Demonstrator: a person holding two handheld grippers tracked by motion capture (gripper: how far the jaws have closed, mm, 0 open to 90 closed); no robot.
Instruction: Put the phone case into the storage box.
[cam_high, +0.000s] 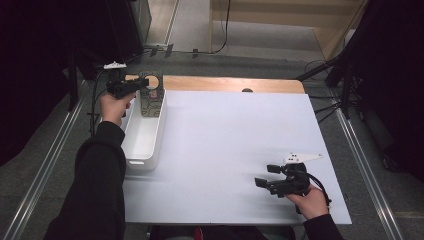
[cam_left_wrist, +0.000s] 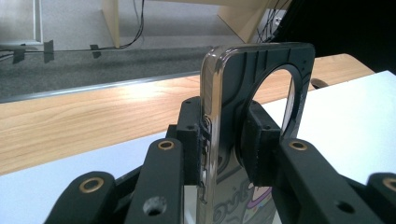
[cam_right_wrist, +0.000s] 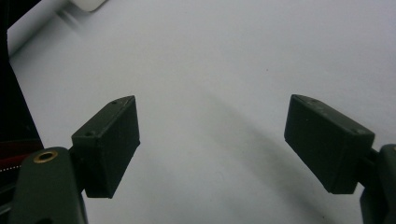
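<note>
High view: one phone case (cam_high: 150, 97), dark with a round cutout, is pinched by the left tool (cam_high: 141, 86) above the far end of one white bin (cam_high: 145, 137). Right tool (cam_high: 264, 179) rests spread on the white tabletop (cam_high: 225, 140).

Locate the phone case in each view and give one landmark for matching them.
High view: the phone case is upper left, held by the left gripper above the white bin.
Left gripper view: centre, edge-on, clamped between the jaws.
Right gripper view: not in it.
Shared landmark: the white table surface.
</note>
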